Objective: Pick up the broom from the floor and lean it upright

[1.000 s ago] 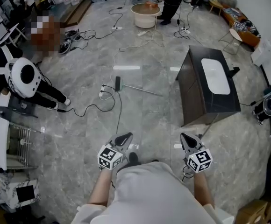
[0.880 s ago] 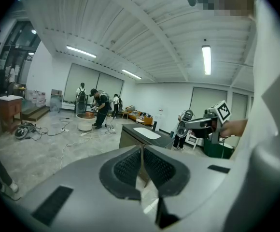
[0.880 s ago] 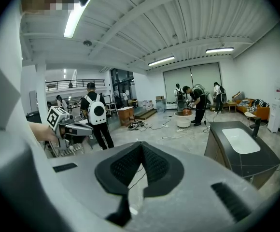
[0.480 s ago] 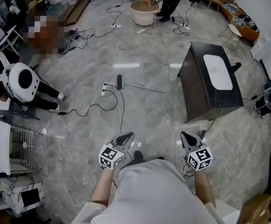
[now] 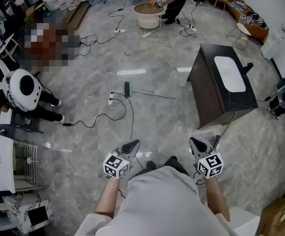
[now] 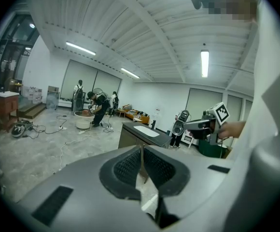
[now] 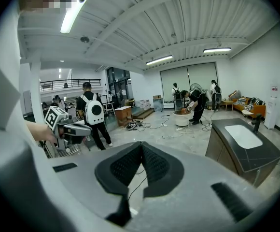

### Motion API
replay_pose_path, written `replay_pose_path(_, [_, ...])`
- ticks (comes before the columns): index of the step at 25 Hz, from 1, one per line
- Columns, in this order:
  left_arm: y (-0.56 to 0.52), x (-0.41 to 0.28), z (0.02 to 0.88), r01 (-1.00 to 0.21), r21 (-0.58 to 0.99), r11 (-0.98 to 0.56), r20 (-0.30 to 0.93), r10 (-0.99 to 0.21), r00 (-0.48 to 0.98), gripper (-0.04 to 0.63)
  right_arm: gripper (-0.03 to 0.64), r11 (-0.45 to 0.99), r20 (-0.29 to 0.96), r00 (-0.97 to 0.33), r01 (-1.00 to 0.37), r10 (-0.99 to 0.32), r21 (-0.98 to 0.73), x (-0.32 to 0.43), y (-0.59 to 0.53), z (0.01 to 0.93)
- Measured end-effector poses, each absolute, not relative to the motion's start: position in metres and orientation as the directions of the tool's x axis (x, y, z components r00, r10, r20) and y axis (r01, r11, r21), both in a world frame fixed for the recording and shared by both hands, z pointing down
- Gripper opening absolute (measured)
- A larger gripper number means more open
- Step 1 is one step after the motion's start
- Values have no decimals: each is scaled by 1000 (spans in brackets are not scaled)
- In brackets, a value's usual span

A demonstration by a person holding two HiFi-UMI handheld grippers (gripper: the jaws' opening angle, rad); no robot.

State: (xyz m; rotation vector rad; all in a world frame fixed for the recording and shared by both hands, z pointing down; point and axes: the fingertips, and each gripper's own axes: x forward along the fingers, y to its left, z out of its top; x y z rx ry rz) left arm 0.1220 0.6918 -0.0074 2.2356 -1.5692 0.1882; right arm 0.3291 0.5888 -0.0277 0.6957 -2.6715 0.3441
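Broom [image 5: 147,93]: lying flat on floor [image 5: 83,146], well ahead. Left tongs [image 5: 131,145]: clenched, empty. Right tongs [image 5: 196,144]: clenched, empty.

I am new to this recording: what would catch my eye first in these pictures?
First, the left gripper and the right gripper, both shut and empty, at the bottom of the head view. Ahead of them the broom lies flat on the grey floor beside loose cables, and right of it stands a dark cabinet with a white sink.
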Motion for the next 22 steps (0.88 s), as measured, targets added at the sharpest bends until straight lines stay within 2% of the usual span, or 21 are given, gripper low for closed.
replay_pose_path(12, [681, 100, 16, -922, 285, -260, 349, -868, 353, 17, 0, 845, 429, -810, -507, -400, -170, 302, 576, -8])
replay_pose_path(22, [617, 69, 20, -933, 291, -213, 366, -876, 314, 17, 0, 855, 445, -823, -477, -354, -204, 266, 510, 7])
